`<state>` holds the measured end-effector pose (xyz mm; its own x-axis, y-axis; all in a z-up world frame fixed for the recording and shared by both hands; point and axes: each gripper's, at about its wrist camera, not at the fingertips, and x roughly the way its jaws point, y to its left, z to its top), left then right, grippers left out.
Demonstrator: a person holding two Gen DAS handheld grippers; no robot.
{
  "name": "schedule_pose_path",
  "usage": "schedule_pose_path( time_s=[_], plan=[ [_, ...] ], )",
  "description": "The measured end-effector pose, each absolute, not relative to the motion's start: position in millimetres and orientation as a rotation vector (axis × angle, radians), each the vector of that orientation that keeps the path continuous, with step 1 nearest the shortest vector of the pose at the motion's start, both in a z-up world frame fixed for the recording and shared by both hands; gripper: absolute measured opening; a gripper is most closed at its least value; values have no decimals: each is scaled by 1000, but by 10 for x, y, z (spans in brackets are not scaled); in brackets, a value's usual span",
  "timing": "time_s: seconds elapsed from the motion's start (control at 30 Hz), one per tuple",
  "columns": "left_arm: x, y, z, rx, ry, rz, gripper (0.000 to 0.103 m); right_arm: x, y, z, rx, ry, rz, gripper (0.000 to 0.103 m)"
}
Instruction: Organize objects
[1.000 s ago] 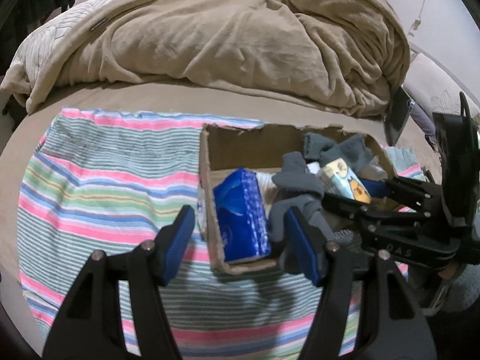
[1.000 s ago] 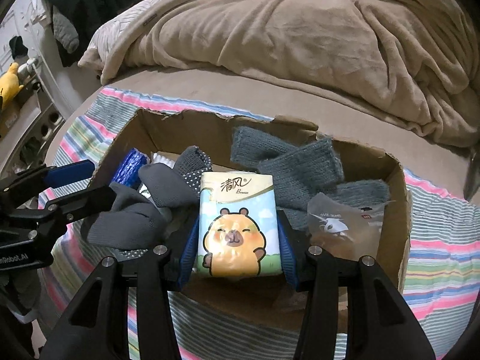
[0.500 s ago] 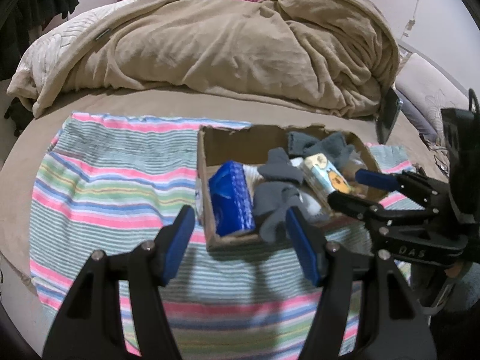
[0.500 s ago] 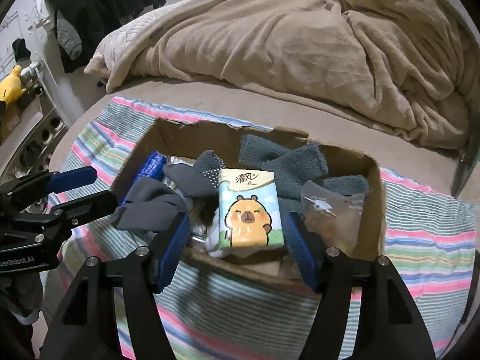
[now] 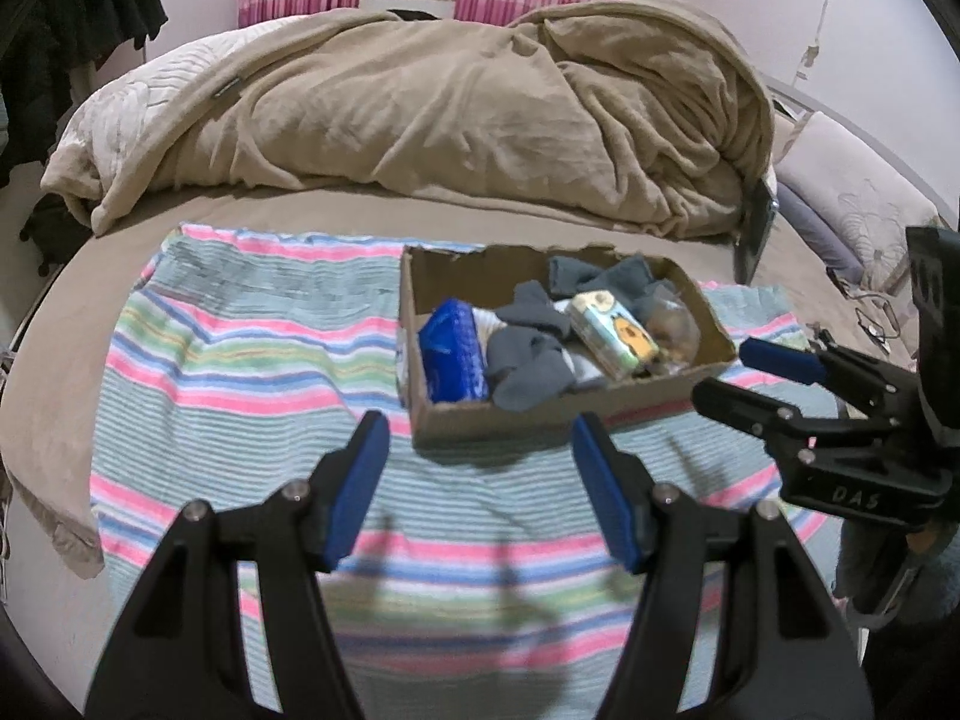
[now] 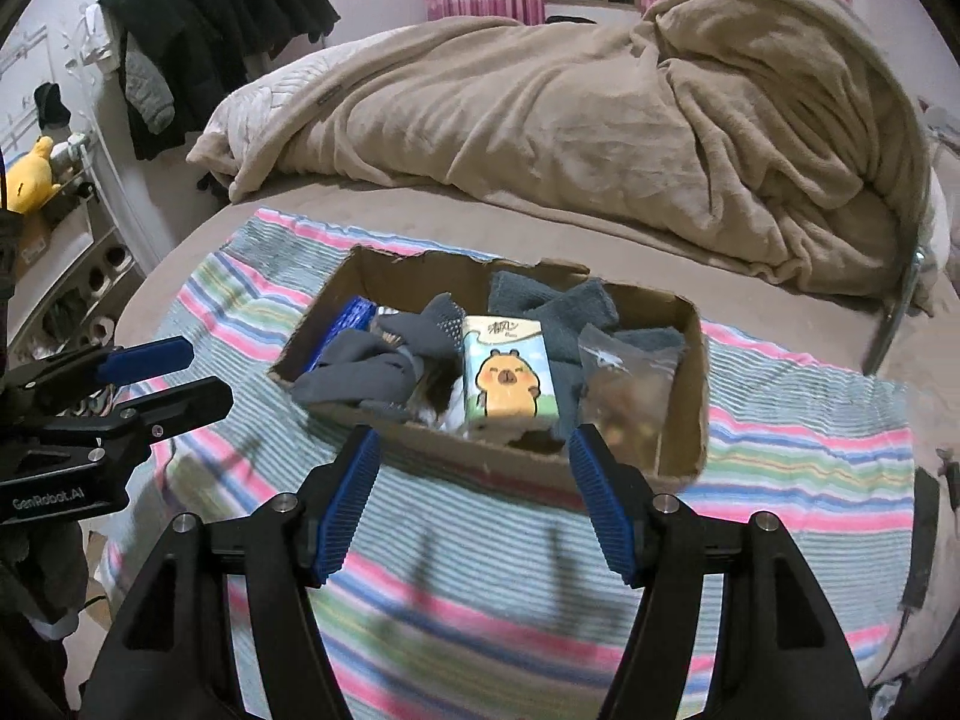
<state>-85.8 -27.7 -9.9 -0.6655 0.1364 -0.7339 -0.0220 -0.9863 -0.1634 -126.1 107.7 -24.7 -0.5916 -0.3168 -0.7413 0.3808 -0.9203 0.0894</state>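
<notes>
1 cardboard box [image 6: 684, 420]: 1 tissue pack [image 6: 507, 375], 1 blue packet [image 5: 450, 354], 1 snack bag [image 6: 624, 390].

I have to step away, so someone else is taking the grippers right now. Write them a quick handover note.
Left gripper: open, empty, in front of the box.
Right gripper: jaws have just been opening, nothing between them now, also in front of the box.
Cardboard box sits on the striped towel on the bed.
Inside: cartoon tissue pack, blue pack at the left end, grey socks, a clear bag at the right end.
Done: all of these are in the box.
Left: no loose item shows on the towel; check beyond it.
</notes>
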Motion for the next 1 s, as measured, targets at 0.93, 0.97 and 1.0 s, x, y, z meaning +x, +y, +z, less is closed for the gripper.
schedule_pose_path(
  time_s=[0.93,0.97,1.0],
  plan=[
    [99,24,-83,-1251,-165,2744,73,-135,1172,-59,1087,37,-2565,69],
    [109,29,-71,-1244,-157,2748,77,-112,1177,-56,1086,33,-2567,69],
    [127,36,-56,-1233,-148,2752,77,-94,1179,-51,1085,31,-2569,69]
  ],
)
